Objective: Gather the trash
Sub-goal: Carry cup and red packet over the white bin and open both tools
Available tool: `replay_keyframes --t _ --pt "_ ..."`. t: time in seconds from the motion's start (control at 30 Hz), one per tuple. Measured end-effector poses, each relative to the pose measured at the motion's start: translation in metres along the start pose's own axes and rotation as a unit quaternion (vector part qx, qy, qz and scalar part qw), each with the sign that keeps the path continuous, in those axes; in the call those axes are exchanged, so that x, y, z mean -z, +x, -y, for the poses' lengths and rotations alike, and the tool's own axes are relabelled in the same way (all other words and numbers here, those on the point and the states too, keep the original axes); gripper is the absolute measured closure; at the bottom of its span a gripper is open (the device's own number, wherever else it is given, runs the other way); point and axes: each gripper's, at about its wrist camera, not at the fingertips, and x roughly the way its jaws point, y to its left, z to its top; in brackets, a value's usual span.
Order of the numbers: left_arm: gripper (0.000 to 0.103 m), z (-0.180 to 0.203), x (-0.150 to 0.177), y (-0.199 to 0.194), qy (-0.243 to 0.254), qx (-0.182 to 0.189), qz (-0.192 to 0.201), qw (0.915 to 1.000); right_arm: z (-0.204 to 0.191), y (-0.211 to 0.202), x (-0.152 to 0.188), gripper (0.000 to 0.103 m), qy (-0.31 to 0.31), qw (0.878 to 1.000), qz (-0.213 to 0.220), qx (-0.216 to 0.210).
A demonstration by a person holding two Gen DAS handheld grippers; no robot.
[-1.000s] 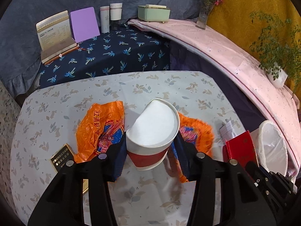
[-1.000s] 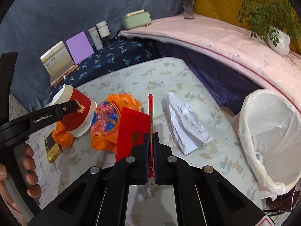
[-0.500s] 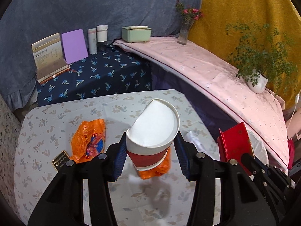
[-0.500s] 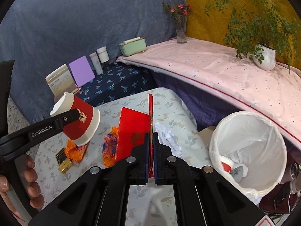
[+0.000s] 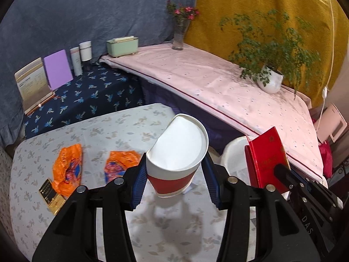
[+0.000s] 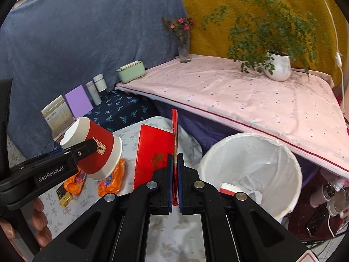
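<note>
Carrying stage of the trash collection. The surface [image 5: 91, 131], under a leaf-print cloth, fills the foreground; the white-lined waste bin [image 6: 281, 150] stands at its far right edge, below the pink-covered ledge [image 6: 250, 100].

Left claw [image 5: 175, 175]: clamped on a red-and-white paper cup [image 5: 178, 152], held clear of the surface with its mouth tilted away. Right claw [image 6: 174, 181]: jaws together on the thin edge of a red carton [image 6: 152, 152], upright beside the bin's rim.

Judged step: both pieces are lifted and on their way to the bin. The next move calls for bringing each over the opening before the jaws part, the carton first as it appears nearer; the cup must pass the rim without knocking it.

Left on the surface: two orange wrappers [image 5: 67, 166] [image 5: 120, 163] and a small gold-and-black box [image 5: 51, 193], touching the left wrapper.

View differences: the right wrist view alone shows the bin's interior, with a discarded cup [image 6: 228, 191] and crumpled paper inside, and fingers [image 6: 40, 205] on the left claw's handle. The left wrist view alone looks into the held cup's mouth; the carton blocks most of the bin there.
</note>
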Motion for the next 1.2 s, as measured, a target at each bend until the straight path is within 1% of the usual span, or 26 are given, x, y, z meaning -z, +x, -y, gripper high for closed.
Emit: replay_keyframes --t 0.43,0.67,0.9,1.2 --pt "0.057 0.082 0.003 0.014 0.047 0.046 -0.013 0.9978 0.078 -0.019 0.000 0.099 0.049 0.998 0.015 0.048" --pt "0.057 0.118 0.006 0.026 0.075 0.064 -0.026 0.9948 0.110 -0.020 0.003 0.099 0.067 0.995 0.012 0.066" --pt "0.057 0.142 0.010 0.041 0.089 0.078 -0.043 0.9920 0.130 -0.017 0.005 0.099 0.081 0.994 0.008 0.076" --pt "0.057 0.156 0.011 0.058 0.094 0.088 -0.055 0.9901 0.144 -0.004 0.001 0.099 0.088 0.993 0.002 0.080"
